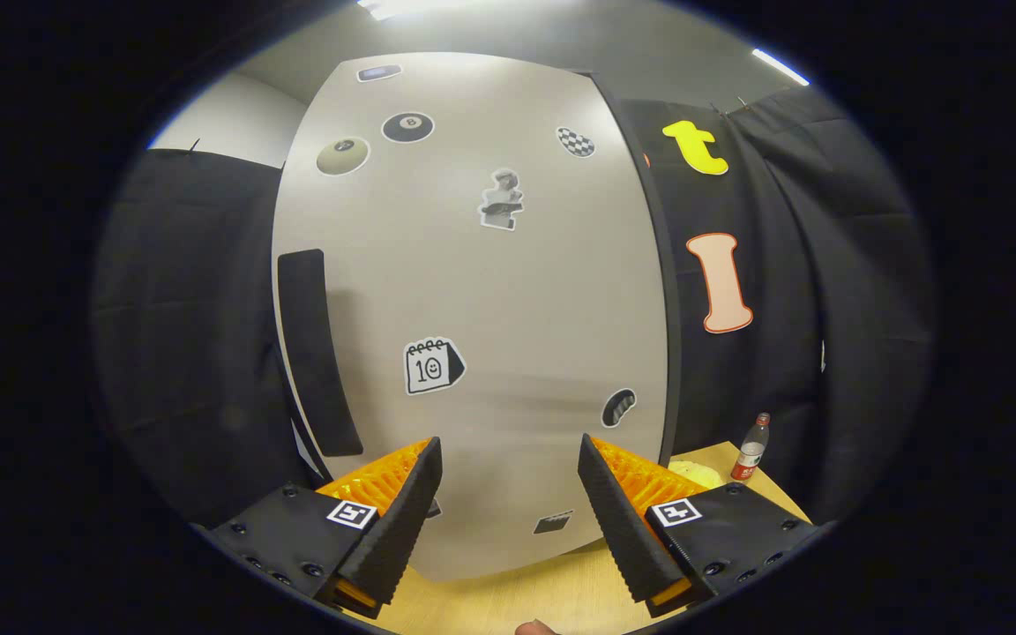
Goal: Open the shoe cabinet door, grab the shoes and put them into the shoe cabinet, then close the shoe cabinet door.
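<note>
Pale grey cabinet door (pixel 490 291), shut, stands straight ahead of the tongs (pixel 508 476) at 12 o'clock, upright on the wooden surface (pixel 517 600). Dark vertical handle (pixel 318 353) runs down the door's edge at approx 10 o'clock from the tongs, close to that side. Stickers scattered over door face: two billiard balls (pixel 376 141) up at 11 o'clock, small statue figure (pixel 501 200) at 12, checkered oval (pixel 575 142) at 1, calendar sticker (pixel 433 365) just beyond the fingers at approx 11, dark oval (pixel 618 407) at 1 near the door's lower part.

Tongs released: fingers spread wide, nothing between them, tips hang just short of the door's lower part; can't tell if they touch it.

Bottle w/ red label (pixel 751 447) stands on the surface at 3 o'clock, by the black cloth wall (pixel 825 309). Yellowish thing (pixel 693 474) lies just beside that finger; can't tell what it is.

Fingertip of a person (pixel 536 628) at 6 o'clock, below the tongs.
</note>
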`<act>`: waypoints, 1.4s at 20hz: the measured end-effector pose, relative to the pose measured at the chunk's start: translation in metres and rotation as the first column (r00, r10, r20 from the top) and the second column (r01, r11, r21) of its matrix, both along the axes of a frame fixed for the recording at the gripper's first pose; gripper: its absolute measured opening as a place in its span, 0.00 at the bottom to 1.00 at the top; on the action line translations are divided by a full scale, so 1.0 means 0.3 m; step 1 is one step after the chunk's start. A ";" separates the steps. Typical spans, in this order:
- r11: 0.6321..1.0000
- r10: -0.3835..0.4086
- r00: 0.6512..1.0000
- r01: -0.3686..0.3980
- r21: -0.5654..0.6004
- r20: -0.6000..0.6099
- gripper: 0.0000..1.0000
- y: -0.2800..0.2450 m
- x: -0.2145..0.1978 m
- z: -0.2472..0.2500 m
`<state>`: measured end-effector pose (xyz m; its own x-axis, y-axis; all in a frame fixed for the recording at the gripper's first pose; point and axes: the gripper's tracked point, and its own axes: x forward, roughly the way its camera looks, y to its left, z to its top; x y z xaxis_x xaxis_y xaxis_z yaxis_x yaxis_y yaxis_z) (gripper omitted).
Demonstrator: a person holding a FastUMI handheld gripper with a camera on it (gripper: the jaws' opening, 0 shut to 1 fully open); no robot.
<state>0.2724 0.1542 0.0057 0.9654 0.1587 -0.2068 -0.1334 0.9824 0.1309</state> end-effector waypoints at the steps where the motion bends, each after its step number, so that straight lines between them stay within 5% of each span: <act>1: 1.000 0.003 1.000 -0.003 -0.011 0.001 0.97 -0.028 -0.034 -0.001; 12: 0.999 -0.022 0.998 0.024 -0.045 0.059 0.97 -0.270 -0.325 0.048; 28: 0.999 -0.038 0.997 0.041 -0.036 0.068 0.97 -0.334 -0.414 0.046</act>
